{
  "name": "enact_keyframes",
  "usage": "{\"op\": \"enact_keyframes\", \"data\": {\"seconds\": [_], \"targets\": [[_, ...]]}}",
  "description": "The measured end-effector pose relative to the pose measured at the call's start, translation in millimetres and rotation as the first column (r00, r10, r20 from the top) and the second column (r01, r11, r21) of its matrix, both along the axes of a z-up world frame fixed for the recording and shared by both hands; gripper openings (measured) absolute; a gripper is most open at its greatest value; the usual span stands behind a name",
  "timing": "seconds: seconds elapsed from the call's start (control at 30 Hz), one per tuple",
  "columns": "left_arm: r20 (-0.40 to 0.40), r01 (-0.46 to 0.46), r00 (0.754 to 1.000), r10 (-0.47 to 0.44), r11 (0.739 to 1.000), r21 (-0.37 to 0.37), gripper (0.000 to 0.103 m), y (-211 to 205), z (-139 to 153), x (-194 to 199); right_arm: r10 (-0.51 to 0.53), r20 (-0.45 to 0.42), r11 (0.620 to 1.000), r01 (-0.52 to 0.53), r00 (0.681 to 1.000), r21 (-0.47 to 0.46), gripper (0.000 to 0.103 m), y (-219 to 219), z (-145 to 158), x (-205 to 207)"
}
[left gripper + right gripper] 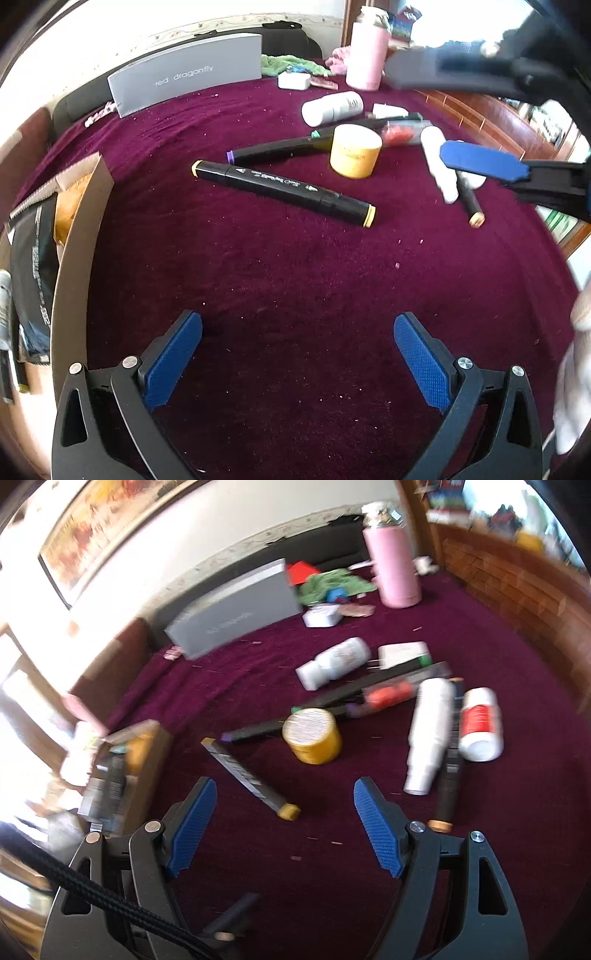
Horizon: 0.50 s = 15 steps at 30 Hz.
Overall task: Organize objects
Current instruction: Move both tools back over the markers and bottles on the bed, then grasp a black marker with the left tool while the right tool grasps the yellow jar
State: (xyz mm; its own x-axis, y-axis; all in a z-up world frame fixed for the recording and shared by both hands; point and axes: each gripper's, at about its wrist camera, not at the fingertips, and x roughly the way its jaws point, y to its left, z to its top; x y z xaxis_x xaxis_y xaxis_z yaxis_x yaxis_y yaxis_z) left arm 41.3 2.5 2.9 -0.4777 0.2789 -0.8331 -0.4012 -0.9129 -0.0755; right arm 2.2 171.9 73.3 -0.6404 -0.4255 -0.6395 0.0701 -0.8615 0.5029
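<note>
Noted left gripper (297, 338) with jaws spread wide over bare burgundy tablecloth (295, 280), nothing between the blue pads. Found right gripper (285, 814) likewise parted at a moderate width and empty, hovering above the cloth; seen also from the left wrist view at upper right, blurred. Observed black marker with yellow caps (283, 192) lying flat near mid-table, apart from both grippers; in the right wrist view, lay just ahead of the left finger. Recorded second black marker with purple cap (275, 149) behind it, its far end touching yellow jar (355, 150), which stood upright. Logged white bottle (331, 108) on its side further back, white tube (437, 164) lying beside a third black marker (469, 201) with tan end, and white bottle with red label (481, 723) on its side just beyond that marker. Registered clear packet holding orange pieces (399, 133) among the cluster. Found cardboard box (79, 236) at the left table edge already containing dark packets. Noted grey box lettered "red dragonfly" (188, 72) and pink flask (365, 55) upright along the far edge.
</note>
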Motion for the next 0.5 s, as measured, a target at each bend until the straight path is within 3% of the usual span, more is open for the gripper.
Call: {"op": "enact_keyframes", "data": {"seconds": [0.1,0.23,0.37,0.5], "targets": [[0.019,-0.078,0.997,0.076,0.986,0.151,0.101,-28,5,3,0.061,0.015,0.983,-0.057,0.998,-0.176,0.080,14,-4,-11],[0.046,-0.146,0.989,0.139,0.941,0.306,0.101,-58,5,3,0.114,0.055,0.961,-0.096,0.992,-0.258,0.080,17,-13,-29],[0.045,-0.147,0.989,0.139,0.944,0.297,0.101,-57,6,2,0.179,0.098,0.923,-0.133,0.979,-0.361,0.080,8,-27,-47],[0.052,-0.151,0.989,0.142,0.930,0.334,0.101,-62,6,3,0.180,0.139,0.935,-0.125,0.974,-0.332,0.080,-11,-42,-66]]}}
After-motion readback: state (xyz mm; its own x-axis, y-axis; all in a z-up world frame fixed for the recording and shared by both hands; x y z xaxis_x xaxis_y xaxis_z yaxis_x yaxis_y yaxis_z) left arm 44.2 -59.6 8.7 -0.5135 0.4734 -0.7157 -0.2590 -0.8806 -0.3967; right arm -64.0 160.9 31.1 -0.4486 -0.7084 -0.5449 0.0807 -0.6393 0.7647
